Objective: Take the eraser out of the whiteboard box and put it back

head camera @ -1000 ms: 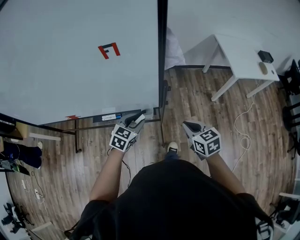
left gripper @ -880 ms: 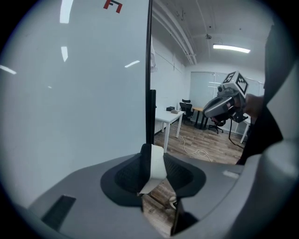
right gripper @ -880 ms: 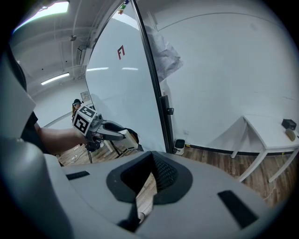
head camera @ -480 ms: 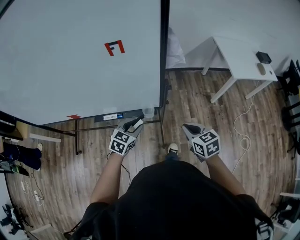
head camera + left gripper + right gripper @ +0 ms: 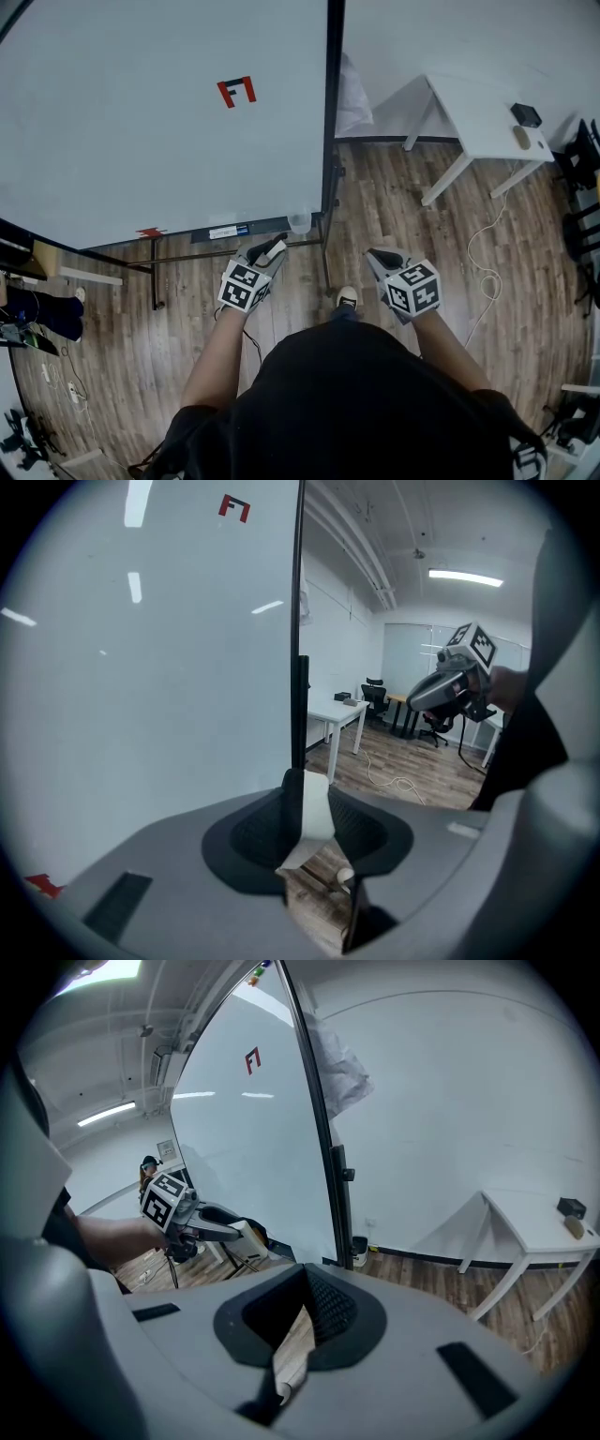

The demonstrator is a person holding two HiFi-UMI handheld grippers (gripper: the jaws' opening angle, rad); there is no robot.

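The left gripper (image 5: 277, 245) hangs just below the lower right corner of the whiteboard (image 5: 141, 141). Its fingers are clenched on a white eraser (image 5: 314, 808), which stands upright between the pads. Seen from the right gripper view, the eraser juts out as a pale block under the dark fingertips. The eraser is therefore out of the whiteboard box (image 5: 299, 222), a small translucent cup fixed at that same lower right corner, beside the black frame post. The fingertips are near the box but not touching it.

Along the whiteboard's bottom edge runs a dark tray (image 5: 202, 234) with a white and blue item lying on it. It is too small to name. A red angular mark (image 5: 236, 91) sits high on the whiteboard's face.

The right gripper (image 5: 379, 254) is held to the right of the whiteboard, over the wooden floor (image 5: 394, 197) and well apart from the box. Its fingers are released, parted by a narrow slit through which only floorboards show.

Farther right of the whiteboard, against the wall, stands a white bench (image 5: 478, 117) with a small black object on it.
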